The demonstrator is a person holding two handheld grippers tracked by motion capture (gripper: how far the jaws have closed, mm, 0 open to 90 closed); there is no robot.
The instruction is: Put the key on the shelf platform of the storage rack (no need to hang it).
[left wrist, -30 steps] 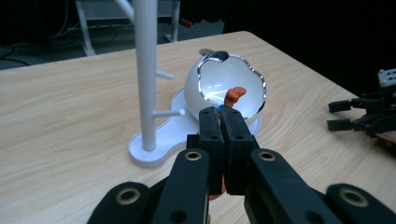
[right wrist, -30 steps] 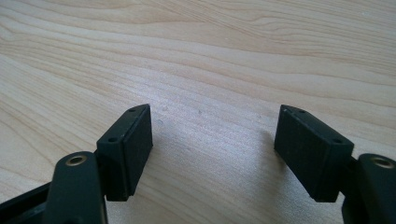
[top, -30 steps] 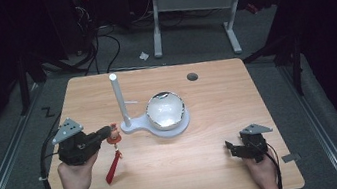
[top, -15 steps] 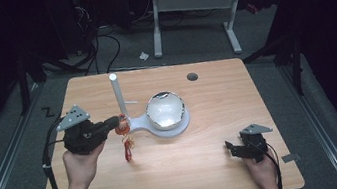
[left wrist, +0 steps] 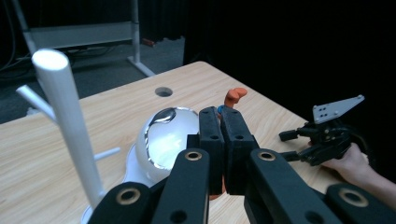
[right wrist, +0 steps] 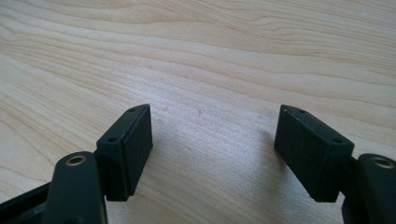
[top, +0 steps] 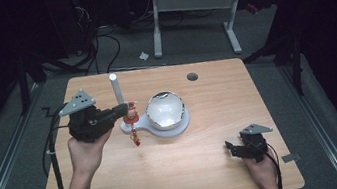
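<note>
Red charm (top: 133,125) hangs clamped in left tool (top: 125,109); right tool (top: 231,148) gapes wide.

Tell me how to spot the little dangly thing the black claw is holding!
Find the wooden table, then the white stand on it with a tall post and a shiny dome. Just left of the dome, the left gripper pinches a small red and orange charm that hangs in the air by the post. It is the one colourful thing among white and black ones.
</note>
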